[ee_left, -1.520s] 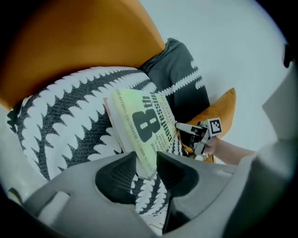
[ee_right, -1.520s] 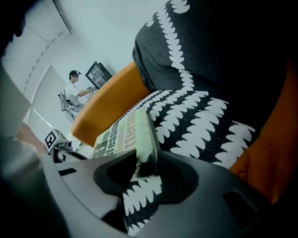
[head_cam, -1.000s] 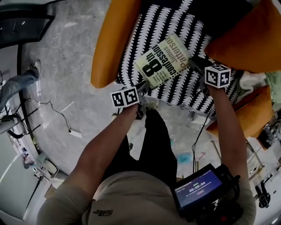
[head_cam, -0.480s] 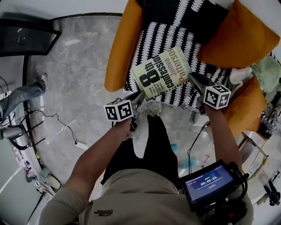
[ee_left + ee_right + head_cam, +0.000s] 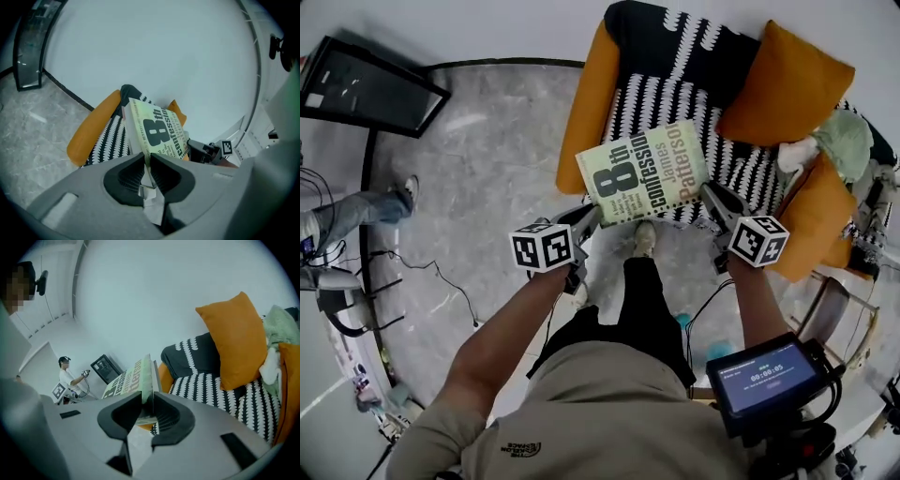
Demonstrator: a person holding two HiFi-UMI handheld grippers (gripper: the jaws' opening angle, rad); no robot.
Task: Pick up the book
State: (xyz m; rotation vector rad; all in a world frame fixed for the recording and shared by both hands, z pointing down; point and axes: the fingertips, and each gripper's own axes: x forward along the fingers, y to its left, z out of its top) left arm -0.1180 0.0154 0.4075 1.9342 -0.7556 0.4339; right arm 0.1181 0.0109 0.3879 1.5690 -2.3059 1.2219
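The book (image 5: 642, 173), pale green with a big black "8th confession" on its cover, hangs in the air in front of the armchair (image 5: 675, 56), cover up. My left gripper (image 5: 589, 217) is shut on the book's near left corner, and the left gripper view shows the book (image 5: 157, 131) pinched between the dark pads of that gripper (image 5: 146, 164). My right gripper (image 5: 710, 195) is shut on the book's right edge. In the right gripper view the book (image 5: 131, 380) stands edge-on in that gripper (image 5: 150, 404).
The armchair has orange sides, a black-and-white patterned seat and an orange cushion (image 5: 787, 80). More orange cushions and pale cloth (image 5: 839, 141) lie at the right. A dark screen (image 5: 370, 89) leans at the far left. Cables (image 5: 422, 272) and another person's leg (image 5: 356, 211) are on the grey floor.
Both grippers have risen together with the book in them. The book has come up off the chair seat and toward me, and now hangs clear of the chair's front edge.
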